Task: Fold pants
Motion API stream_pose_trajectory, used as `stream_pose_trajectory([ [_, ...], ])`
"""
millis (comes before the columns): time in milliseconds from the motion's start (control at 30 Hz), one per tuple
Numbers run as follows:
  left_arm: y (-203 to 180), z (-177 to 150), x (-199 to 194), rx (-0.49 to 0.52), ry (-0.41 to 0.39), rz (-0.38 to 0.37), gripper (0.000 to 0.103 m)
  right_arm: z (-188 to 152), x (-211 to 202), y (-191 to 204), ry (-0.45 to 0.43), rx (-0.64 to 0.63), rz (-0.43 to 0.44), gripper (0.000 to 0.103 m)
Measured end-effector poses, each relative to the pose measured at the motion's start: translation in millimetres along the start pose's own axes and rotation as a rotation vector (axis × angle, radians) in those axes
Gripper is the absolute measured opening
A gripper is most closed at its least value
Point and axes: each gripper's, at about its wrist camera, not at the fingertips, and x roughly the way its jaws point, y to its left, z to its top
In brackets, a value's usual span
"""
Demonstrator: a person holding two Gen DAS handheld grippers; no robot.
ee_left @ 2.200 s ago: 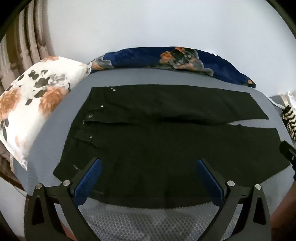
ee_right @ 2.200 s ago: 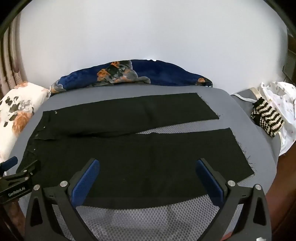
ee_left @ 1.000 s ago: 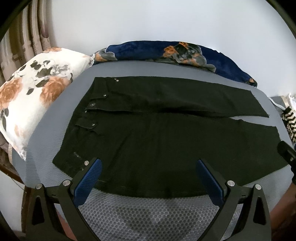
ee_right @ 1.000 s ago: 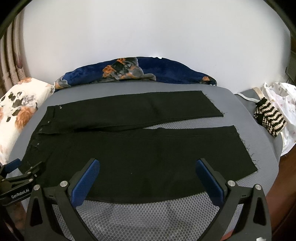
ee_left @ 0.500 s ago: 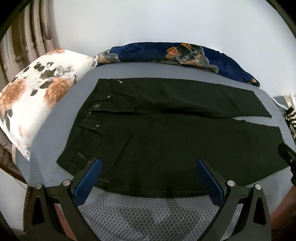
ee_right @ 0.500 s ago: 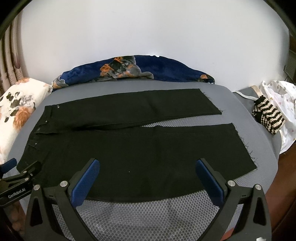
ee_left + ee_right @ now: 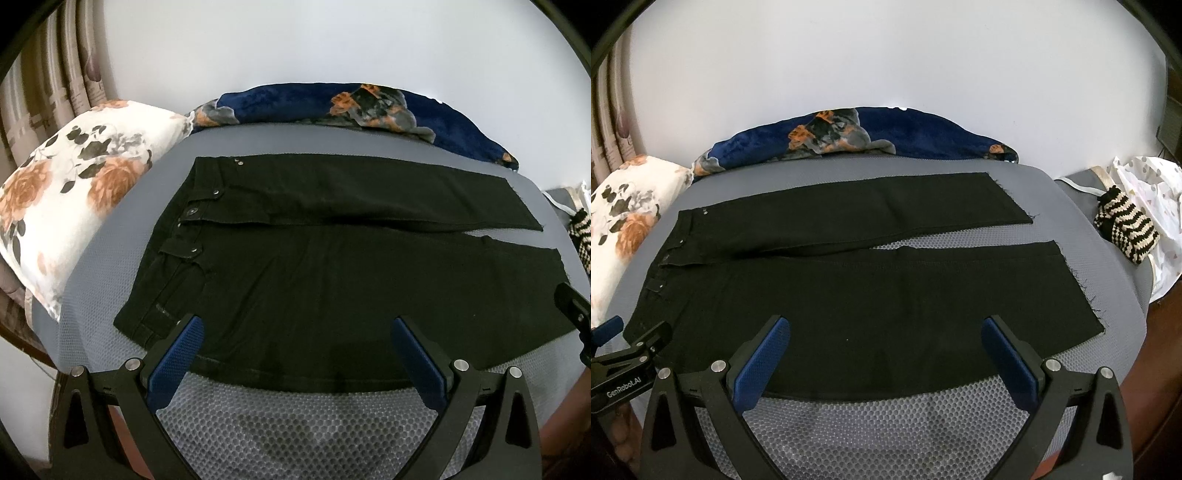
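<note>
Black pants [image 7: 332, 266] lie flat on the grey mattress [image 7: 295, 424], floral pillow [image 7: 74, 192] left, striped knit [image 7: 1126, 232] right; left gripper [image 7: 295, 354] and right gripper [image 7: 886, 354] gape wide, holding nothing.

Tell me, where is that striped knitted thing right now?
The striped knitted thing lies at the far right in the right wrist view, off the grey mat, beside white spotted fabric.

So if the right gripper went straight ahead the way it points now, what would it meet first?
Probably the near leg of the flat black pants, just past their near edge on the grey mesh surface. The right gripper is open, holding nothing; its height above the cloth is unclear.
</note>
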Motion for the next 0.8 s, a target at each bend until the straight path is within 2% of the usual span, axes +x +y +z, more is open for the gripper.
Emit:
stream_pose_trajectory([
  [800, 2.8, 1.9, 6.1, 0.004, 0.004, 0.011, 0.101, 1.2, 8.2, -2.0, 0.01, 0.014, 0.01, 0.103],
])
